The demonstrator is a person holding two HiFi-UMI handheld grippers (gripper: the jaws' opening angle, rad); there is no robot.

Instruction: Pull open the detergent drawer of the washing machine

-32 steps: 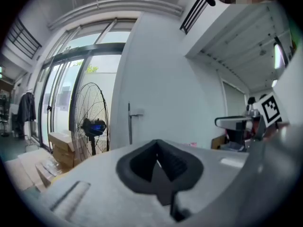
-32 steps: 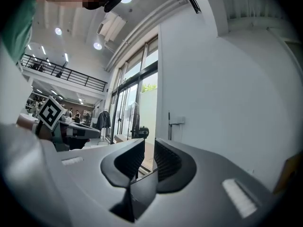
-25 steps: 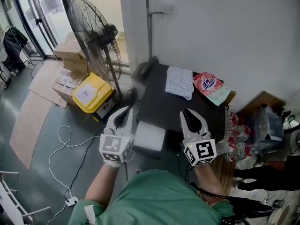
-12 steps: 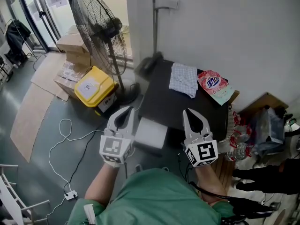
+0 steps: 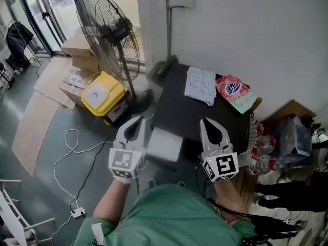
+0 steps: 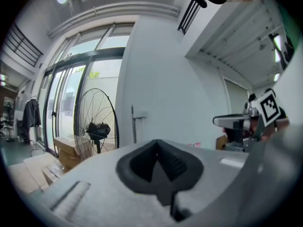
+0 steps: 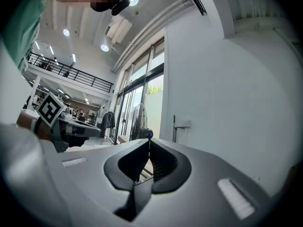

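The black-topped washing machine stands against the white wall in the head view. Its pale detergent drawer sticks out from the front at the left corner. My left gripper hangs just left of the drawer, apart from it, jaws shut and empty. My right gripper hovers over the machine's front right edge, also shut on nothing. In the left gripper view the left gripper shows its tips meeting, and the right gripper shows the same in the right gripper view.
A checked cloth and a pink detergent bag lie on the machine's top. A large standing fan, a yellow box and cardboard boxes stand to the left. White cables run over the floor. Bags and clutter sit at the right.
The right gripper's jaws have closed from a small gap to shut. Both hands stay where they were; the head view has shifted slightly.
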